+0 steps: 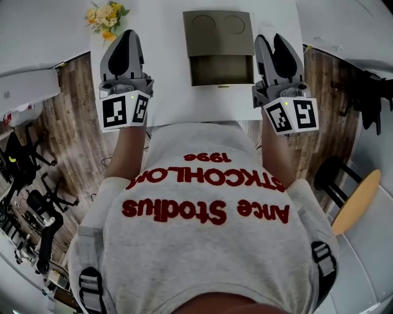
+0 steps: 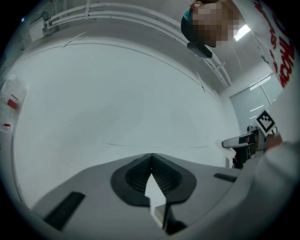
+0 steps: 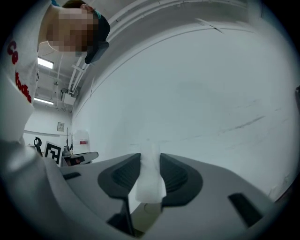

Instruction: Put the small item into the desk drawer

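The head view looks steeply down over the person's shirt [image 1: 202,208] onto the near edge of the white desk [image 1: 166,80], with the left gripper [image 1: 123,34] and right gripper [image 1: 275,38] close below it. Each gripper view sits just behind its own jaws and faces level at a white wall [image 2: 117,103] that fills the frame. The two side views share that wall, and each catches the other gripper's marker cube [image 2: 266,121] at its inner edge.

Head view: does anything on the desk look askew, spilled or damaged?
Nothing stands out. The drawer unit sits square on the white desk, its drawer pulled open with nothing visible inside, as the task needs. The flowers sit at the desk's far left corner; nothing is spilled.
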Motion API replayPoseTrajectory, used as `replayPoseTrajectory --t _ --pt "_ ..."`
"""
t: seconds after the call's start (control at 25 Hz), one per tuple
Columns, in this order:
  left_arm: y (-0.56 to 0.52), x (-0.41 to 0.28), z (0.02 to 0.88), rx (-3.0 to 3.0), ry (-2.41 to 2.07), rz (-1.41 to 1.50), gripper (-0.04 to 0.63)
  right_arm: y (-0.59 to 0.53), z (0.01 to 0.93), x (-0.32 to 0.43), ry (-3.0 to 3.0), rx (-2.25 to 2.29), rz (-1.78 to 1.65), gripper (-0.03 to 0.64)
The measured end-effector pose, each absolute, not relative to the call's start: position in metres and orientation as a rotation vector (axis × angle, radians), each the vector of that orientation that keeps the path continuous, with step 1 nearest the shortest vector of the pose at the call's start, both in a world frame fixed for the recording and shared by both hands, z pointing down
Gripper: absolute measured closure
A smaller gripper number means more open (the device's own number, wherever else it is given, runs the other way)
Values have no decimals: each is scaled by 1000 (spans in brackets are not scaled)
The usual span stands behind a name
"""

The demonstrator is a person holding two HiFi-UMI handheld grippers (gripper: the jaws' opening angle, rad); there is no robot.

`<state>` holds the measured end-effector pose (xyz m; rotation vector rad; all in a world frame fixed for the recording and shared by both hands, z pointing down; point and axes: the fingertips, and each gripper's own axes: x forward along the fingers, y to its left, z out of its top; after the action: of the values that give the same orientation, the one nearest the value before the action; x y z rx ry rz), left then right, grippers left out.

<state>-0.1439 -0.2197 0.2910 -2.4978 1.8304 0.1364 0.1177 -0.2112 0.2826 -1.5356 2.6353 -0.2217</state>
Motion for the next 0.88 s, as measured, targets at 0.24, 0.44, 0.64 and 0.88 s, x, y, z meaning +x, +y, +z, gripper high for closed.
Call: replayPoseTrajectory --t 0.24,0.44,0.64,0.88 --pt "-233 -136 324 -2553 1848 82 588 -217 328 111 2714 -1553 -362 485" --pt "-243 -125 354 -2601 1861 16 589 -216 375 105 2785 -1565 -509 485" --pt "-250 -114 385 -2648 1872 -45 588 -214 424 102 2852 -1574 -641 485" --pt "-253 -105 410 -2686 1882 -106 588 -201 473 98 2971 -1579 -669 485"
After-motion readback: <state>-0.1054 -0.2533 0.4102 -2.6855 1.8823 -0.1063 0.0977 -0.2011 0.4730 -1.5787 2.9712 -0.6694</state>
